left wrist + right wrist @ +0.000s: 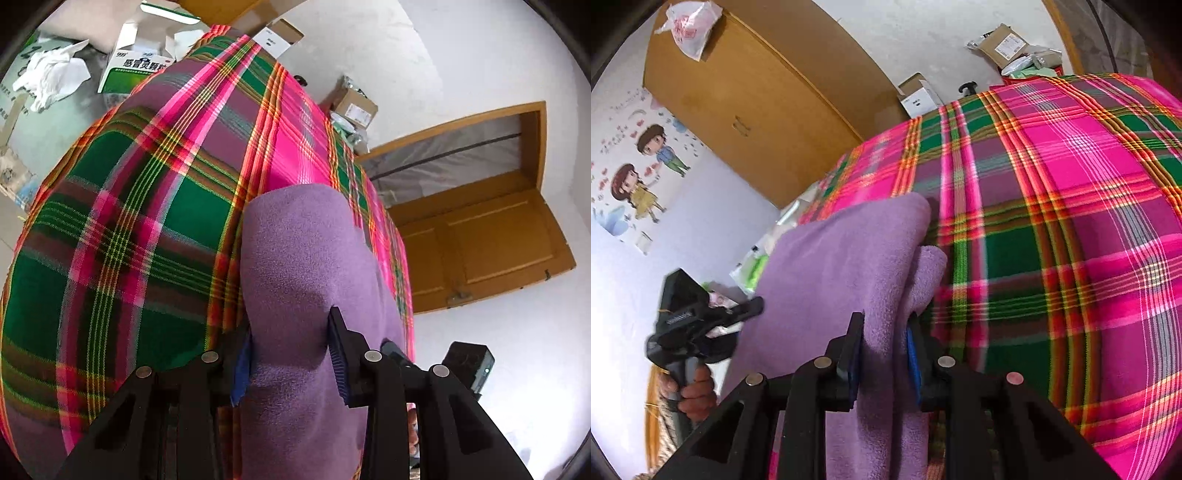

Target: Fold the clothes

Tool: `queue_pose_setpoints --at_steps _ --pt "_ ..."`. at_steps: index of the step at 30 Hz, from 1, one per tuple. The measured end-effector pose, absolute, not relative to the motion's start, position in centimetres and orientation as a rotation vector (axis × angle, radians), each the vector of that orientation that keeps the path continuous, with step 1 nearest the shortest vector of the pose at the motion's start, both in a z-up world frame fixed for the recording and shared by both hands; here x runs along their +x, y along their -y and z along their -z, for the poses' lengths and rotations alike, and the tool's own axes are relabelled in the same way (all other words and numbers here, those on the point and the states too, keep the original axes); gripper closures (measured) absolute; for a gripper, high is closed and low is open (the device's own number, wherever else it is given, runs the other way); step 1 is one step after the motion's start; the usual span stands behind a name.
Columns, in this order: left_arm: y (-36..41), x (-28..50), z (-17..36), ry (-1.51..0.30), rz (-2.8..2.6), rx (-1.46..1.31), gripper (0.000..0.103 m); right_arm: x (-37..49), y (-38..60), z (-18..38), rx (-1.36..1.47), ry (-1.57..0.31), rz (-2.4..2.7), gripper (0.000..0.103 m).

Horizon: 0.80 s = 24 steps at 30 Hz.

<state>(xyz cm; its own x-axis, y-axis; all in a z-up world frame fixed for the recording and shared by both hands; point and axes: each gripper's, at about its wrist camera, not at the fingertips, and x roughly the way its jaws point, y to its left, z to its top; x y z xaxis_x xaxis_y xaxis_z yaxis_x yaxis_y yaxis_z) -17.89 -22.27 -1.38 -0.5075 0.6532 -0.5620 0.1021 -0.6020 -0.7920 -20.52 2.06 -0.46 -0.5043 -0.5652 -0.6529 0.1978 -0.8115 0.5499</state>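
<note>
Both grippers pinching the purple fleece mid-fold

The left gripper (291,354) and right gripper (882,350) are each clamped on a doubled edge of the purple fleece (303,251), held over the plaid blanket (147,206), probably so the edges stay lined up.

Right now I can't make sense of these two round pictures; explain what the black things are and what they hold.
No robot: a person carries a two-fingered grabber in each hand, with a wide-angle camera on each looking along its fingers. One picture comes from the left gripper, the other from the right gripper. Both have their jaws pinched on the same purple fleece garment, above a plaid blanket. In the right view you see the person's hand gripping the other grabber. Boxes lie beyond the blanket.
</note>
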Motion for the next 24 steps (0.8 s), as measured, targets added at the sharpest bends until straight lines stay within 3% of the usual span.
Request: queue_pose_setpoints --at_steps 9,17,24 --pt "22.7 -14.2 0.2 1.128 -2.255 -1.309 0.062 -19.2 -2.3 0.1 1.27 0.497 2.378 0.073" --pt "21.5 -8.8 -0.5 1.013 -2.331 -1.378 0.062 -12.6 0.7 -2.3 1.116 0.166 2.503 0.074" --pt "21.1 -7.5 -0.2 0.987 -2.405 -1.39 0.06 -11.0 1.1 -0.4 1.196 0.095 2.528 0.075"
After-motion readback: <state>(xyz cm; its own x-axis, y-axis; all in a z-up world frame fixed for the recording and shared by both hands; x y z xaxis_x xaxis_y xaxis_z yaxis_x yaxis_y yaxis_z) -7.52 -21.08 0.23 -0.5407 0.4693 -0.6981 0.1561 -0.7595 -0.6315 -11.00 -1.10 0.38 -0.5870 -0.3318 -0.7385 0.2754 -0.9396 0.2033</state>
